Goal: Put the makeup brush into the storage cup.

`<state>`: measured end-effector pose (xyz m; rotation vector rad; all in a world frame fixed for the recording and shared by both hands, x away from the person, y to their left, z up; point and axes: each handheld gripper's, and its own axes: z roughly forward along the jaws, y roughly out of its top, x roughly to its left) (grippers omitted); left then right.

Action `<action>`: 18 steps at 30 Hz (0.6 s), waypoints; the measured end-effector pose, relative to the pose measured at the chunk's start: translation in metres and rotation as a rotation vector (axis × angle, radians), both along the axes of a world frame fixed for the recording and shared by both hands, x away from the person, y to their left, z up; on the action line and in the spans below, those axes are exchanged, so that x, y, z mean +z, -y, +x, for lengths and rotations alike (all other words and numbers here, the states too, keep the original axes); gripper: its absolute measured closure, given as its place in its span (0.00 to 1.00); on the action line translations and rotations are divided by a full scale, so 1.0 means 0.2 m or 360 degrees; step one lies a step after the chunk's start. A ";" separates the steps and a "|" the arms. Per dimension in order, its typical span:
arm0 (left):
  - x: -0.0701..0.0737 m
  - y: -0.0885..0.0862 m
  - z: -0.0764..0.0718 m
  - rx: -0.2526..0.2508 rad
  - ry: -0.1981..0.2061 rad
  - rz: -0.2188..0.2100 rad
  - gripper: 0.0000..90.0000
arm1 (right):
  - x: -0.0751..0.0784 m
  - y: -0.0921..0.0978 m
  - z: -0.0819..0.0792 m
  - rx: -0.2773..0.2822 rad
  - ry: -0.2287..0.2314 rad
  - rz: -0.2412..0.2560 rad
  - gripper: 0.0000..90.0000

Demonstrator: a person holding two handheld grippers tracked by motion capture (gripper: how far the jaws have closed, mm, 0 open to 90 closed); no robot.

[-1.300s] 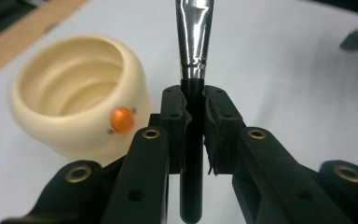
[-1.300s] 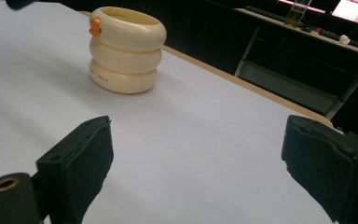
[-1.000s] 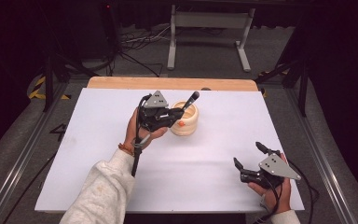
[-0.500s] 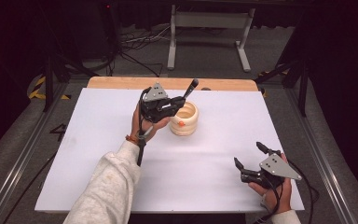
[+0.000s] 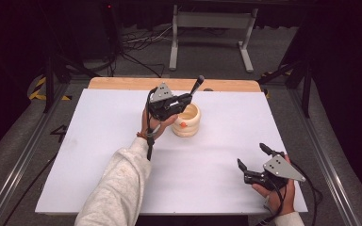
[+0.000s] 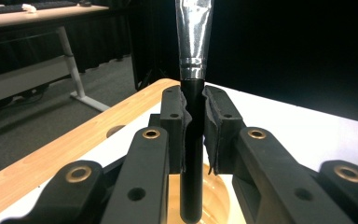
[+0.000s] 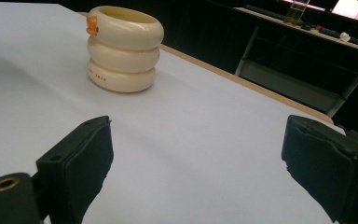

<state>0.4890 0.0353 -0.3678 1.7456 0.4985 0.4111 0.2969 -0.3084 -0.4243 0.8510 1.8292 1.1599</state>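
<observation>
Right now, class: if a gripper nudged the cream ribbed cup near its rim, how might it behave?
The cup stands taller than wide, so it may tip. Its glossy rounded ribs probably slip between flat pads. It looks rigid, not floppy.

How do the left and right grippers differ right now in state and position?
The left gripper is shut on a black brush; the right gripper is open, holding nothing. The left is raised beside the cream ringed cup near the table's far edge; the right sits low at the near right corner, apart from it. Both are black and hand-held.

Black-handled brush (image 6: 193, 116) upright above cream ribbed holder (image 5: 186, 120), clamped in left gripper (image 5: 181, 102)
</observation>
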 end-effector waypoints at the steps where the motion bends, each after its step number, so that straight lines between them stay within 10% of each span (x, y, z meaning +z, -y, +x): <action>1: -0.01 0.00 0.01 -0.0004 0.0003 -0.0005 0.88 | 0.00 0.00 0.00 -0.0002 0.0001 -0.0005 0.11; 18: -0.09 0.03 0.05 -0.0054 0.0042 -0.0008 0.88 | -0.01 0.00 0.01 0.0000 -0.0019 -0.0020 0.11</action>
